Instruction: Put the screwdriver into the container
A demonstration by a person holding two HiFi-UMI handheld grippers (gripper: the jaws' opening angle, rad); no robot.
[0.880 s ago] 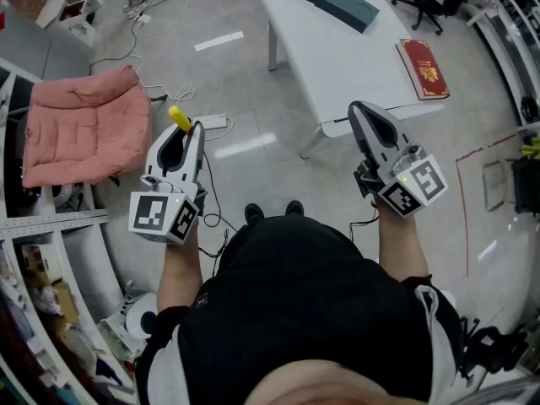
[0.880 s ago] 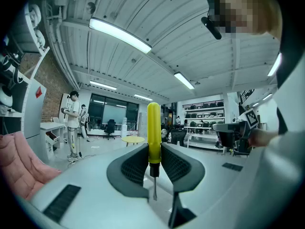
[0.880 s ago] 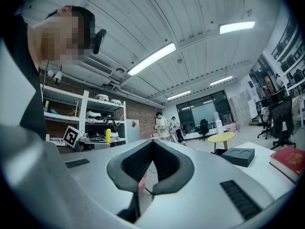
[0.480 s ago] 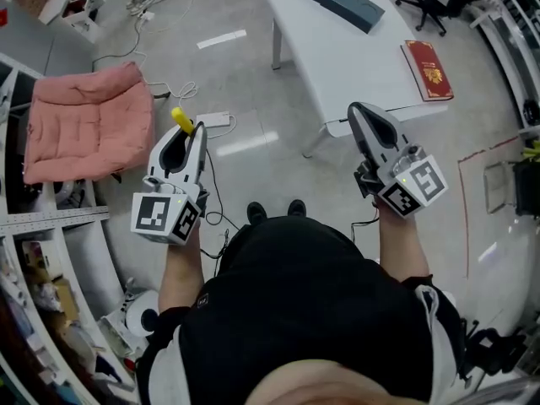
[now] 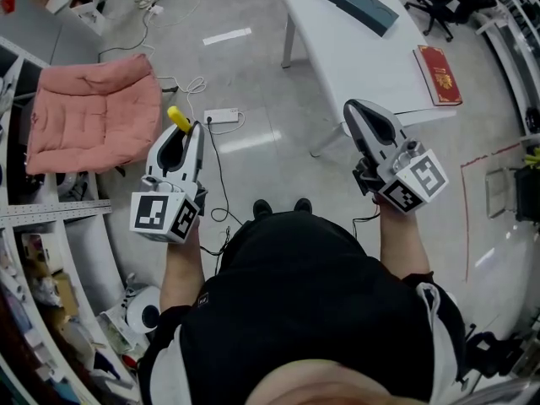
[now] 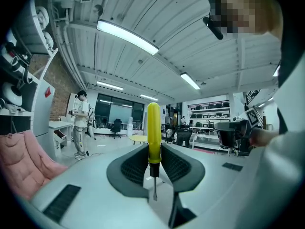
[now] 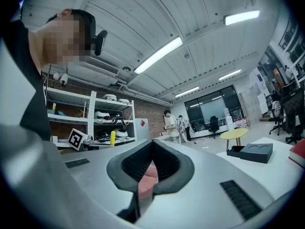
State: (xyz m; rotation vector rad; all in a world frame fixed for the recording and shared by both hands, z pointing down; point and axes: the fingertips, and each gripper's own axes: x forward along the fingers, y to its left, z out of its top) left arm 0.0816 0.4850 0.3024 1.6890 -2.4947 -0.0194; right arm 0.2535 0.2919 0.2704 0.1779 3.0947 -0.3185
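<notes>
Ahead across floor, white table (image 5: pixel 354 57) carrying dark container (image 5: pixel 354 5) at far end and red book (image 5: pixel 438 74) near right edge. Pink cushion (image 5: pixel 93 112) lying at left, cables (image 5: pixel 215 171) trailing between. Left gripper (image 6: pixel 153 149) pinching screwdriver (image 6: pixel 153 128) by yellow handle, well apart from container. Judging carry and drop both remaining. Right gripper (image 7: pixel 152 144) pressing jaws together, holding nothing.

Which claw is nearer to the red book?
Right. The right claw is left of the red book in the head view; the left claw, gripping the screwdriver, is much farther left.
</notes>
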